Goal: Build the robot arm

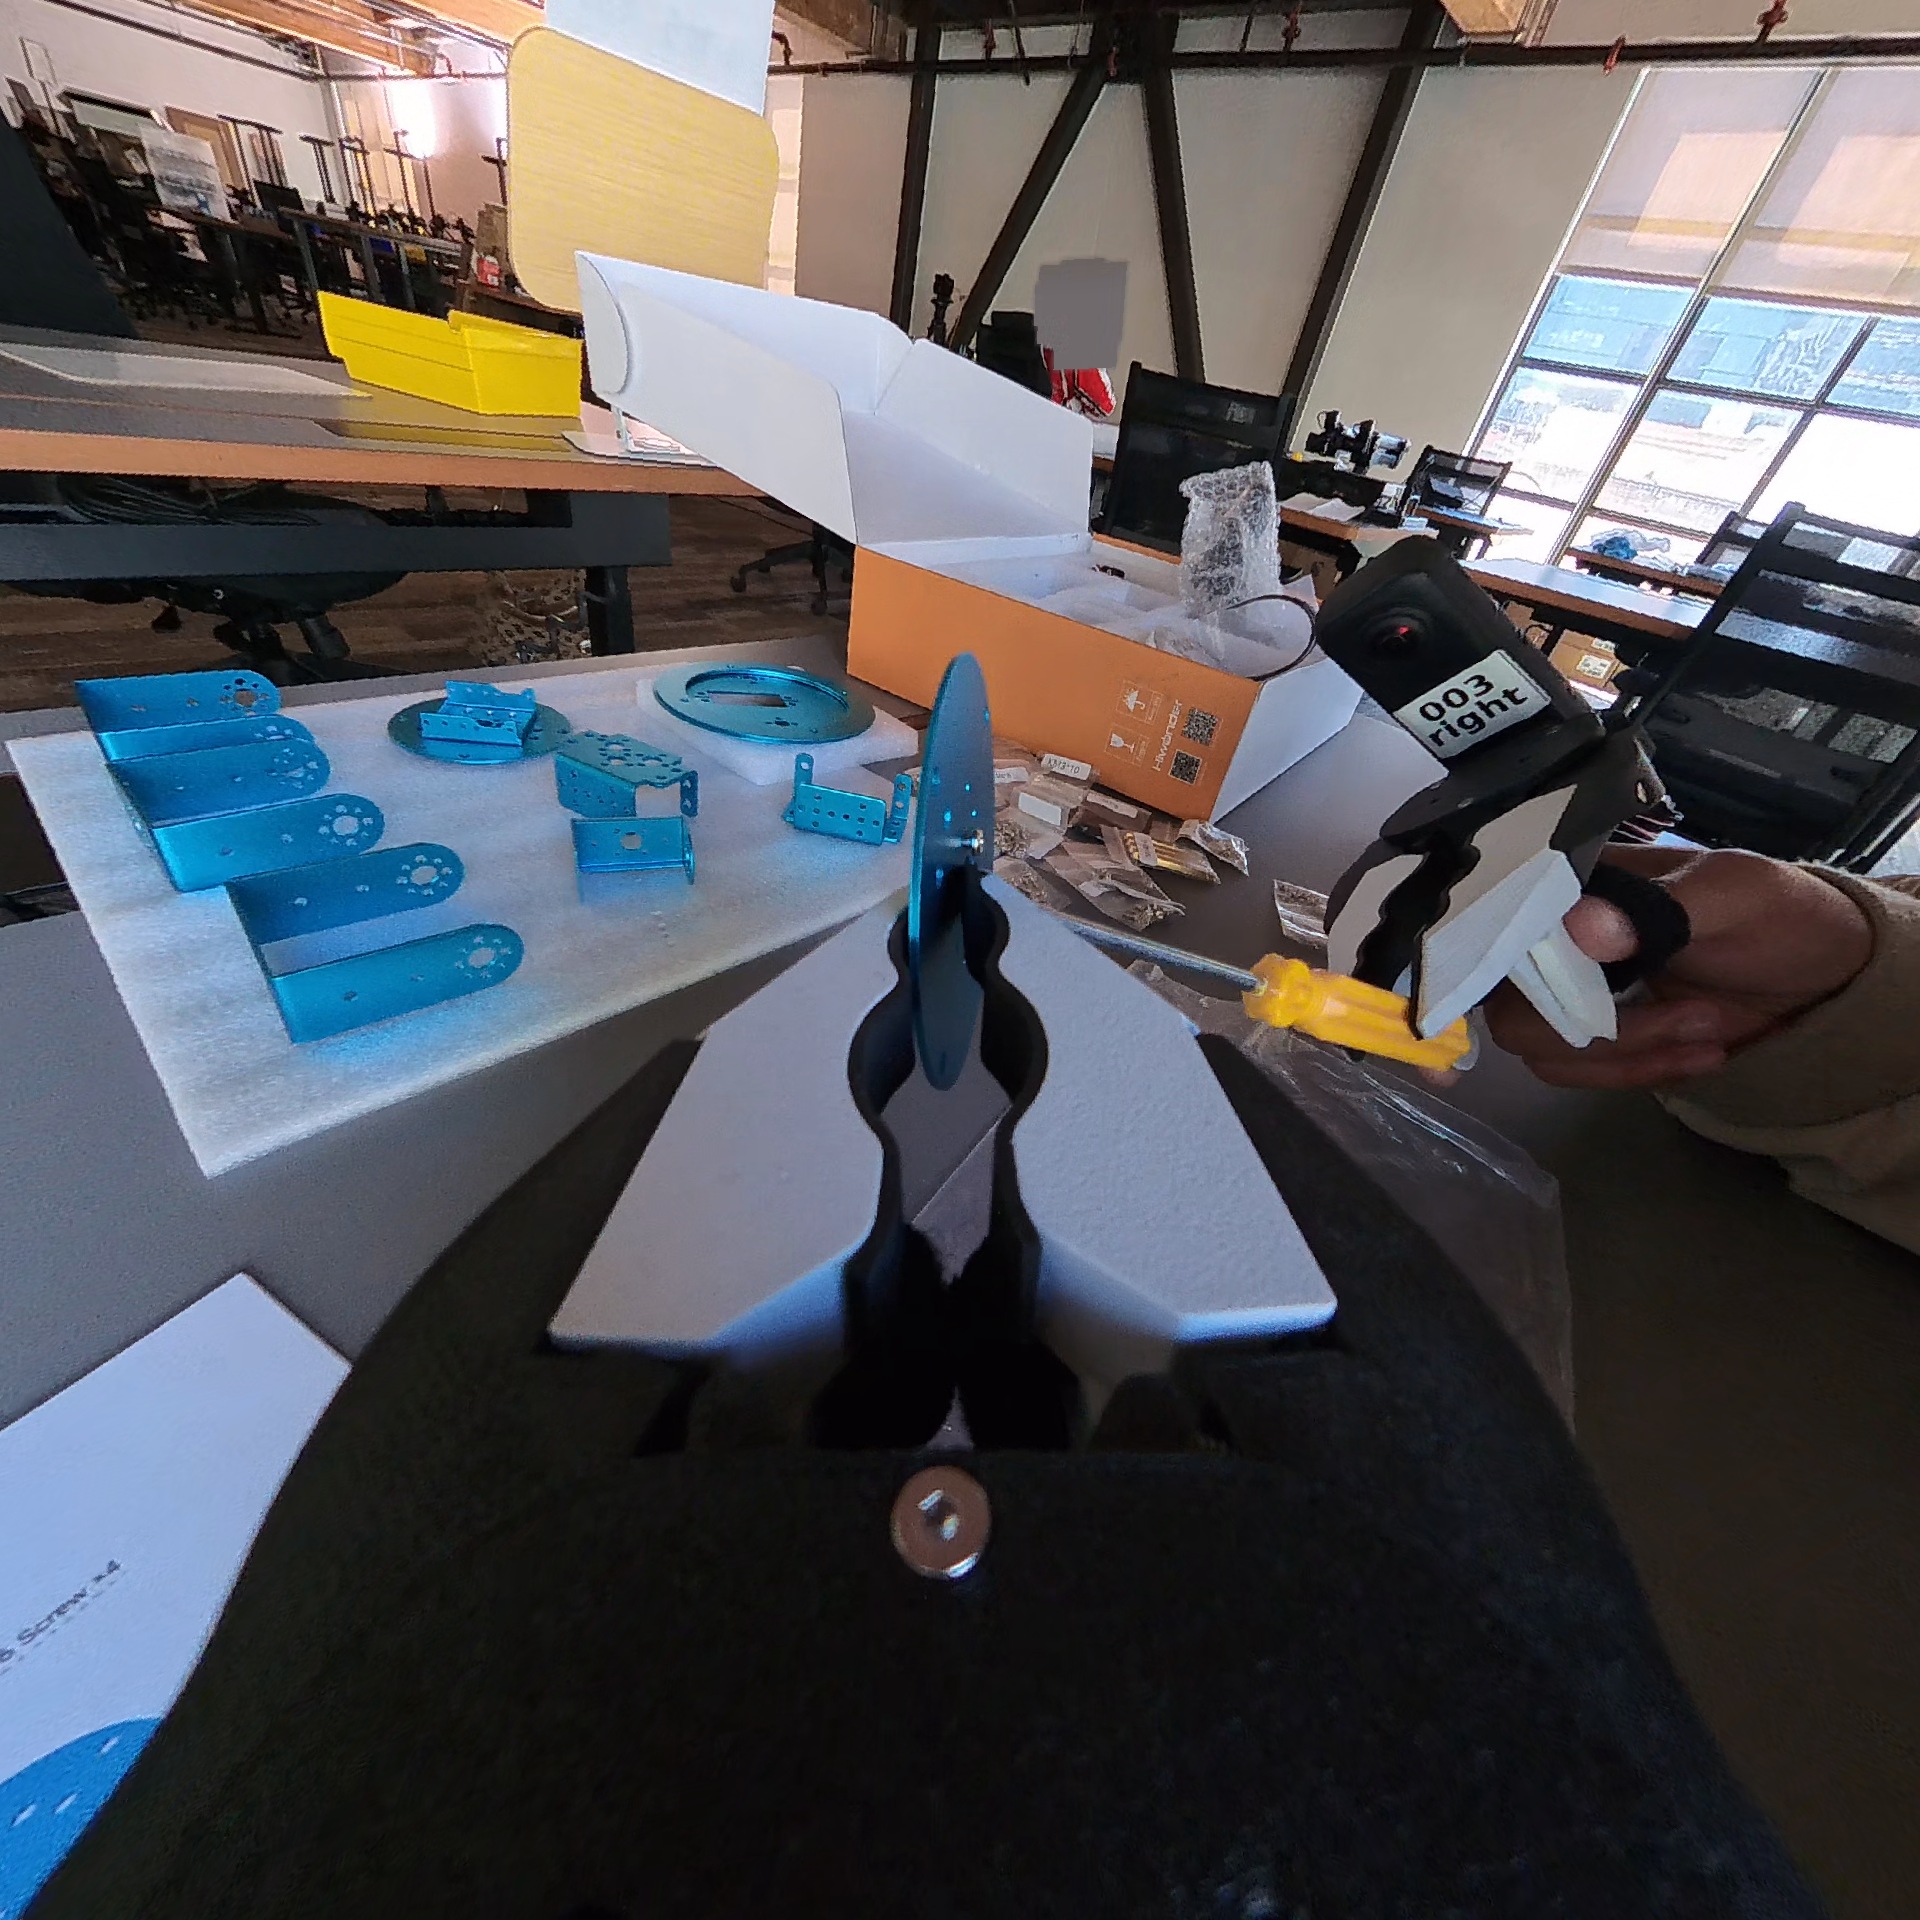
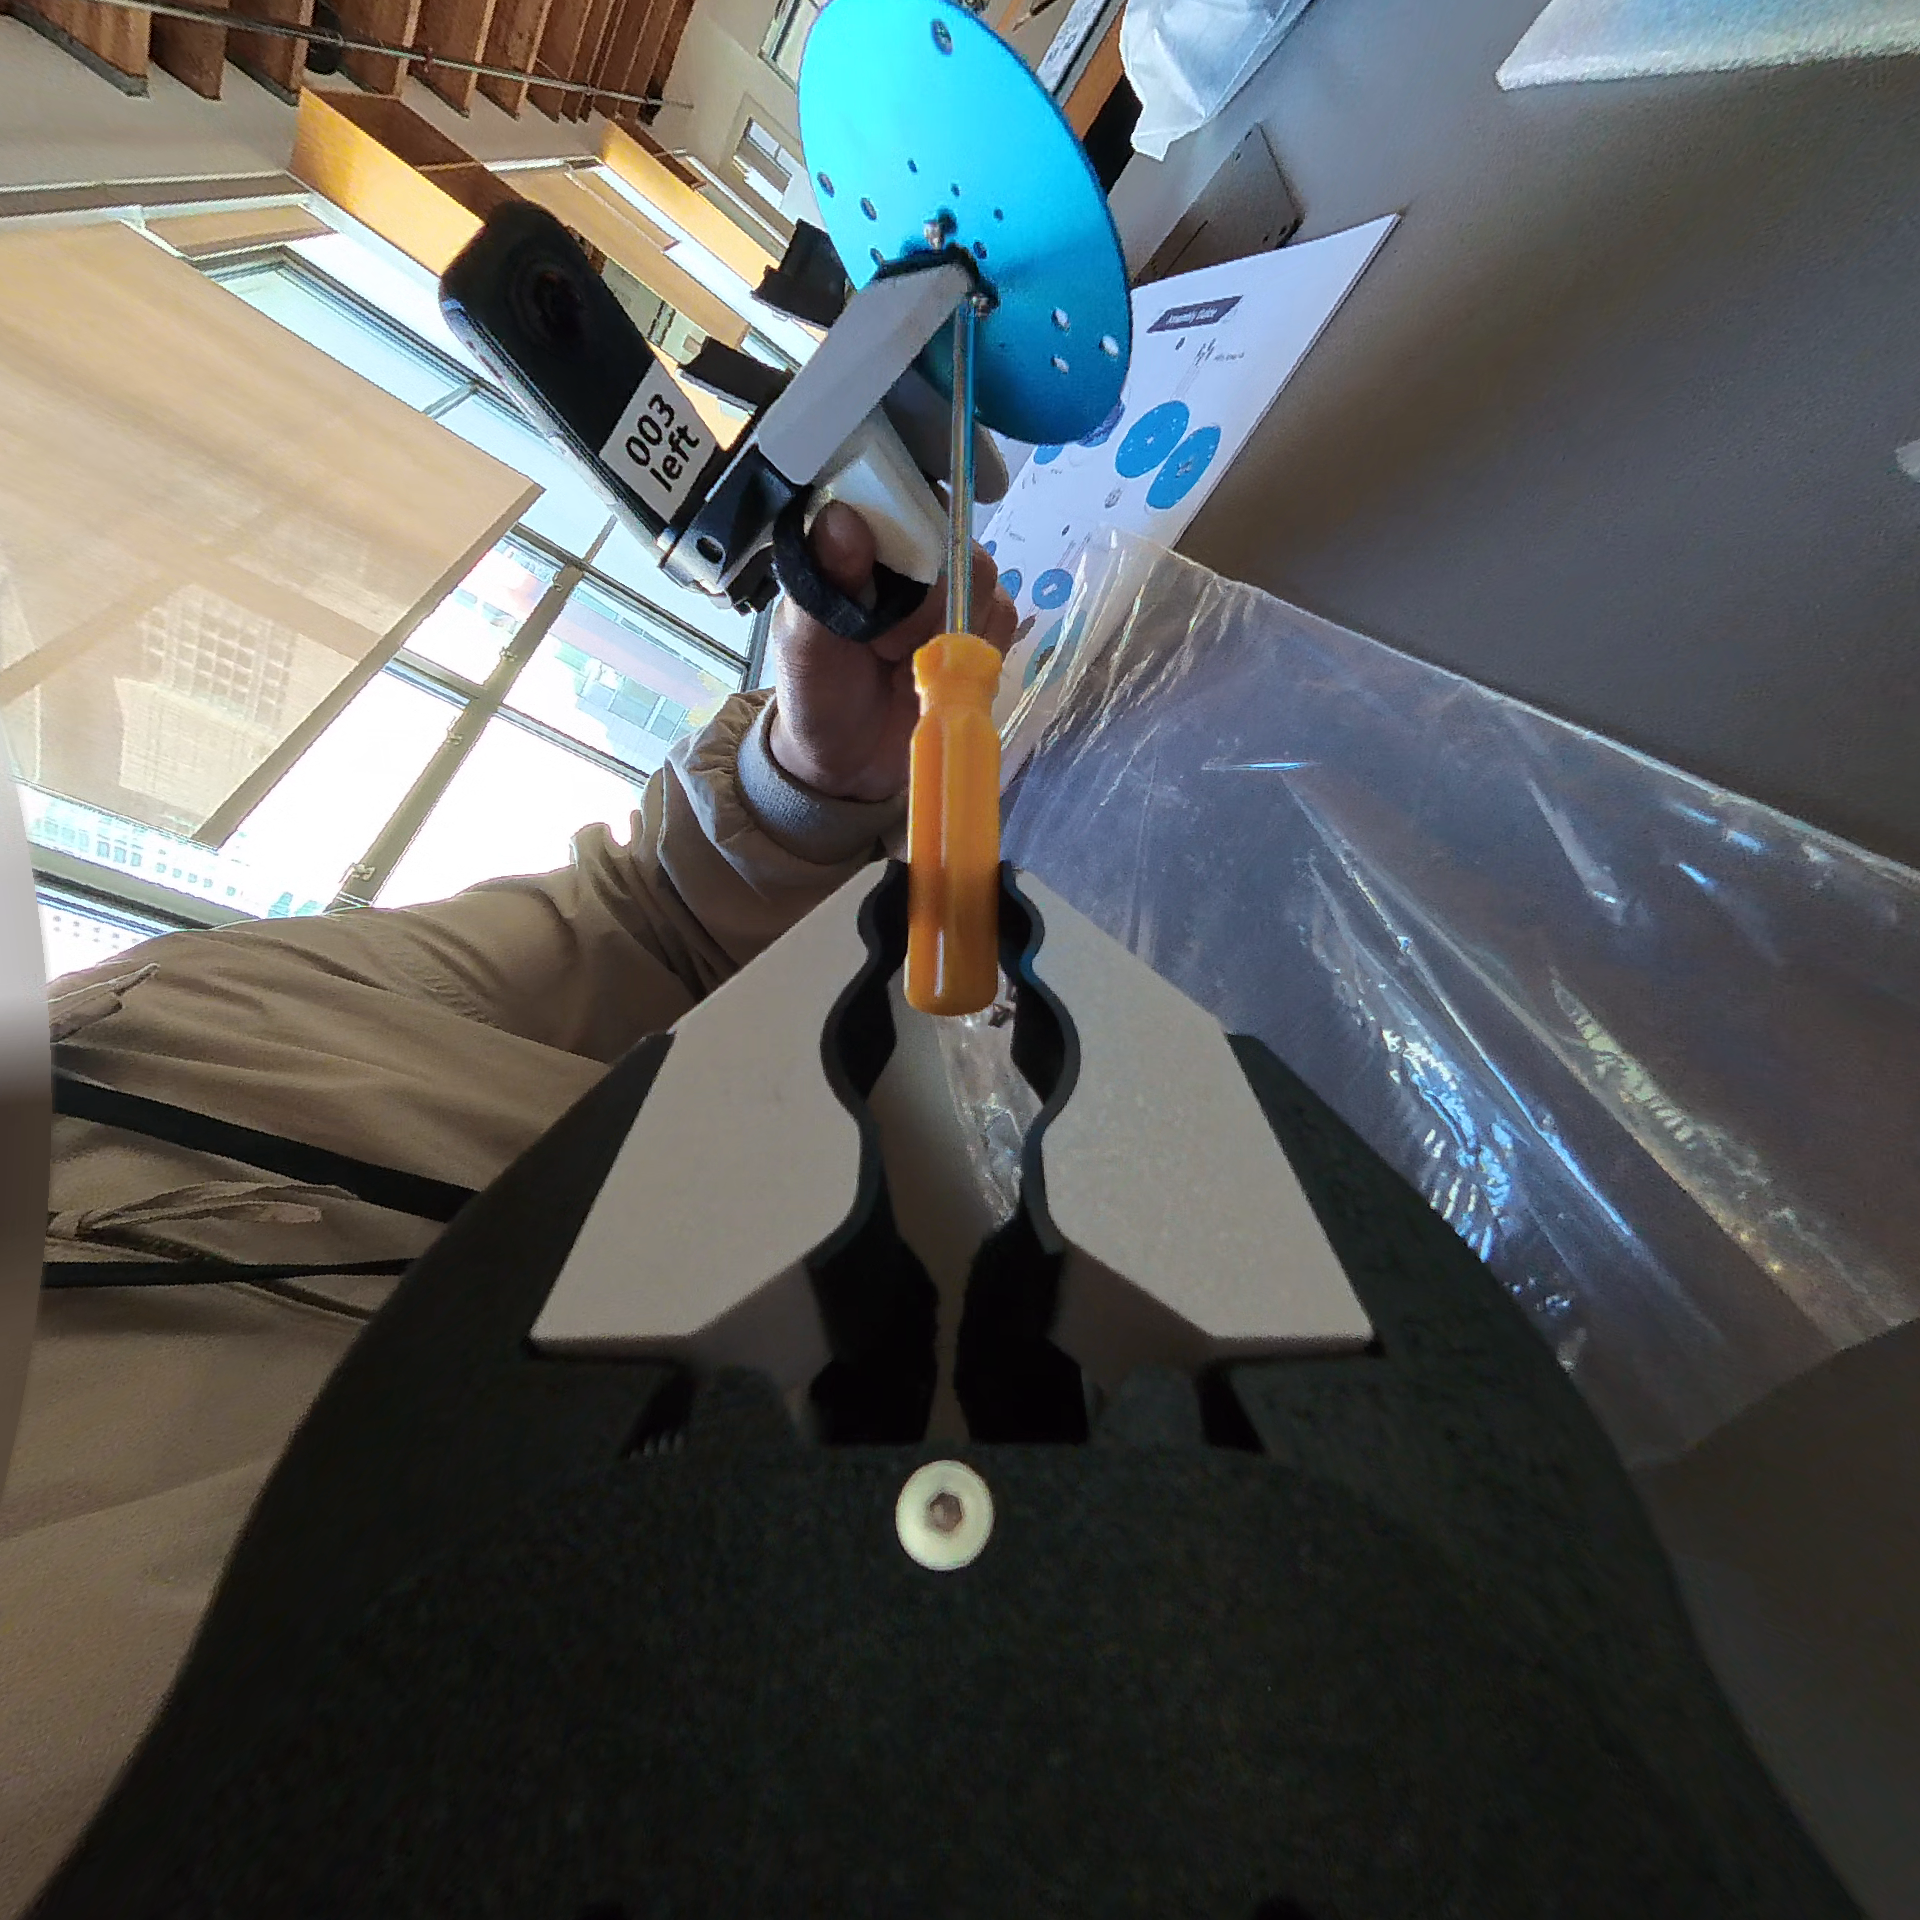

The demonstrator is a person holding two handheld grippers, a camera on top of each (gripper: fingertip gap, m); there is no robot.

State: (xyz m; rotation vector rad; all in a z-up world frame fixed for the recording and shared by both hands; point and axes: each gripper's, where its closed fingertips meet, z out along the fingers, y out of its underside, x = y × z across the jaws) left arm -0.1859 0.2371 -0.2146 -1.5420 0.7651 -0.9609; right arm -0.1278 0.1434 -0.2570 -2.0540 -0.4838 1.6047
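We see a grey table [image 1: 94,1195] under both grippers. Ahead-left of the left gripper [image 1: 951,935] lies a white foam sheet [image 1: 208,1039] with blue metal brackets [image 1: 312,862] spread on it, plus a blue ring plate [image 1: 764,703] on a smaller foam pad. Ahead and slightly right of it sits an open orange box [image 1: 1039,665], white lid up, with bubble-wrapped parts inside. A clear plastic bag [image 2: 1455,935] lies crumpled to the right of the right gripper [image 2: 951,914]. A printed white sheet [image 2: 1226,395] with blue diagrams lies flat on the table past the bag; its corner also shows at the left gripper's near left. Small bags of screws [image 1: 1101,842] are scattered between the box and the grippers.

Left gripper: jaws narrow, clamped on the edge of a blue disc [image 1: 951,831], held edge-on and upright in the left wrist view. In the right wrist view the disc faces us, dotted with holes.

Right gripper: jaws pinch the yellow handle of a screwdriver [image 2: 951,821], which points straight ahead from the fingers. Its metal shaft reaches the disc, tip at a small screw [image 2: 979,301] just beside the left gripper's fingertips. A person's hand [image 1: 1714,966] in a tan sleeve holds each gripper.
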